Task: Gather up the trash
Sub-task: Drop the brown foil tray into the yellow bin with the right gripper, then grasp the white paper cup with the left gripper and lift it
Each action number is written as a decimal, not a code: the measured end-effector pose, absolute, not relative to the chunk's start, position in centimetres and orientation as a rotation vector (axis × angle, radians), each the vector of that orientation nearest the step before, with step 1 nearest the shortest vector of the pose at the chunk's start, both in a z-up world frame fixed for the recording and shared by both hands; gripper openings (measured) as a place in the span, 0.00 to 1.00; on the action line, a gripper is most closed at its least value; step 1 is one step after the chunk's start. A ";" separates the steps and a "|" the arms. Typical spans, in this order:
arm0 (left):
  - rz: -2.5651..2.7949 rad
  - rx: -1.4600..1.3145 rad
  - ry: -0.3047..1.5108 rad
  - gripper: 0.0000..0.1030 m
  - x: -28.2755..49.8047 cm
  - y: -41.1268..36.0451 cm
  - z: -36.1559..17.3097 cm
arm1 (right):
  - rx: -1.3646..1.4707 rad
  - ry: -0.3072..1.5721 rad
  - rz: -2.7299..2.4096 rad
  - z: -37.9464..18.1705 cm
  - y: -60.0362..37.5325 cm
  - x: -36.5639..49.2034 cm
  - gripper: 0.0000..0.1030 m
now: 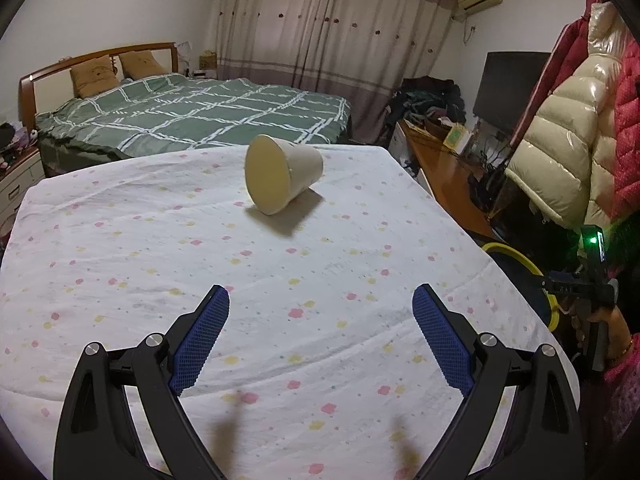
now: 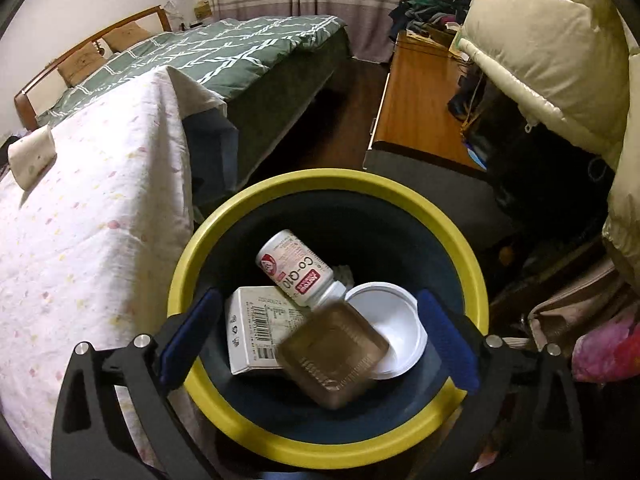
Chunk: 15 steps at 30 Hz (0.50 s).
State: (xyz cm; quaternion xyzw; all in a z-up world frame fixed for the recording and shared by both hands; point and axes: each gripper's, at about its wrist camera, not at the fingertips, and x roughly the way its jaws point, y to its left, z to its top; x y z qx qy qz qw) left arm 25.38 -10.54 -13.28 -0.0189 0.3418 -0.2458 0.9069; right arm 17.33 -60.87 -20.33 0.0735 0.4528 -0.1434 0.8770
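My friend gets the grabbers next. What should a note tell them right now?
Left gripper: jaws open, empty, above the flowered white tablecloth.
Right gripper: jaws open, nothing clamped, over the yellow-rimmed dark bin.
Done: white supplement bottle, white barcoded carton, white plastic tub in the bin; blurred brown square container looks just dropped in.
Left: beige paper cup lying tipped on the table.

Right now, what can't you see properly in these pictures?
- Right wrist view: brown container blurred, lettering unreadable.
- Same view: bin bottom hidden under white bottle, box and white tub.
- Left wrist view: paper cup lies sideways, inside unseen.
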 end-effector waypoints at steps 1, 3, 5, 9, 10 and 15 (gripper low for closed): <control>-0.514 -0.039 0.712 0.89 25.4 -10.7 -13.2 | 0.157 0.940 -0.294 -20.3 -61.1 17.3 0.92; -0.528 -0.038 0.721 0.89 25.7 -10.9 -12.9 | 0.162 0.935 -0.284 -20.1 -61.0 17.3 0.92; -0.547 -0.025 0.736 0.89 26.3 -11.3 -12.3 | 0.165 0.927 -0.274 -19.8 -60.9 17.5 0.92; -0.585 0.047 0.739 0.89 28.7 -12.5 -10.7 | 0.174 0.921 -0.248 -19.4 -60.6 18.0 0.92; -0.590 0.076 0.739 0.89 29.5 -13.0 -10.2 | 0.175 0.920 -0.246 -19.4 -60.5 18.2 0.92; -0.619 0.203 0.779 0.89 34.3 -15.2 -8.7 | 0.177 0.925 -0.232 -19.1 -60.2 18.9 0.92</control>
